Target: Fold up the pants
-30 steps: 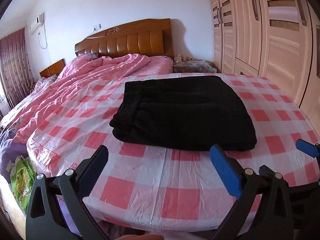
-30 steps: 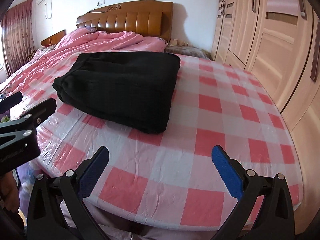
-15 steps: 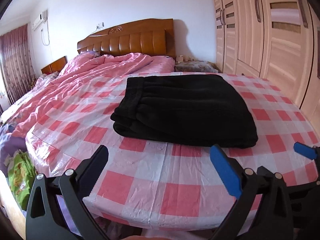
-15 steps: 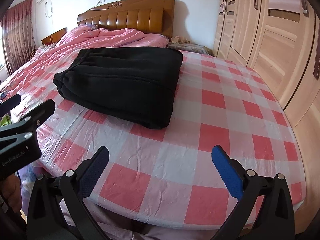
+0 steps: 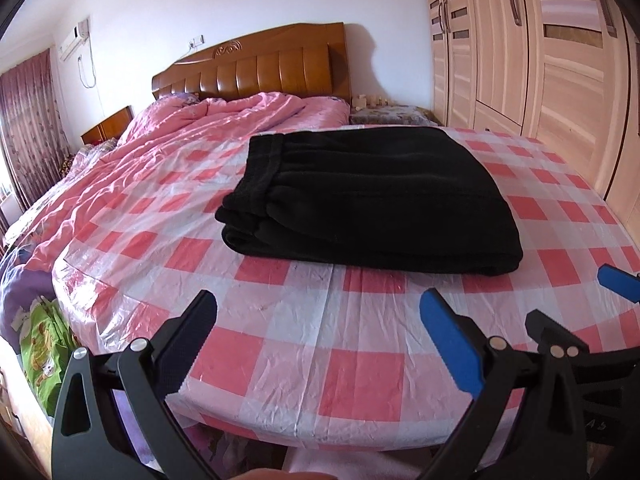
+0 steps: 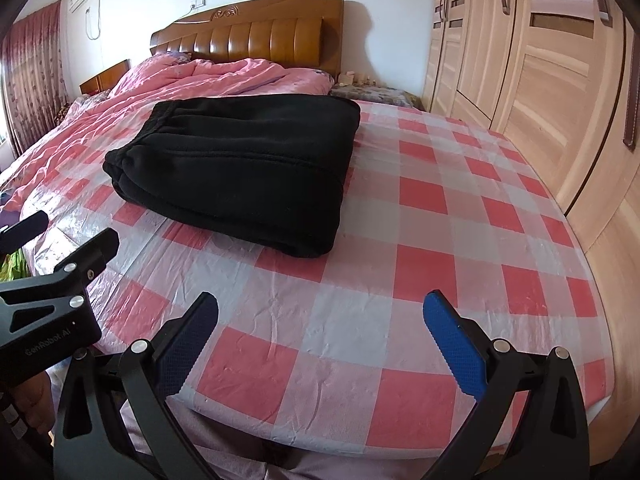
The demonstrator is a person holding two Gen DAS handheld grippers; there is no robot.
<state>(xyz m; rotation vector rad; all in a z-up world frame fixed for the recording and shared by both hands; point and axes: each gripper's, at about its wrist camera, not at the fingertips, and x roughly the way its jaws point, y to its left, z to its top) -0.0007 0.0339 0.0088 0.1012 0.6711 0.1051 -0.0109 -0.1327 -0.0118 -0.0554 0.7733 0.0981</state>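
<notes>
Black pants (image 5: pixel 372 204) lie folded into a thick rectangle on the red-and-white checked cloth (image 5: pixel 304 320) over the bed; they also show in the right wrist view (image 6: pixel 240 168). The waistband end faces left. My left gripper (image 5: pixel 318 332) is open and empty, held near the front edge of the cloth, apart from the pants. My right gripper (image 6: pixel 320 332) is open and empty, also near the front edge, to the right of the left one. The left gripper's body (image 6: pixel 52 304) shows at the left of the right wrist view.
A pink quilt (image 5: pixel 160 152) covers the bed behind and to the left. A wooden headboard (image 5: pixel 256 64) stands at the back wall. Wardrobe doors (image 5: pixel 540 60) line the right side. A green bag (image 5: pixel 44 344) sits on the floor at left.
Both grippers have drawn a little closer to the bed and lower; the pants look larger. The pants have not moved. Both stay open.
</notes>
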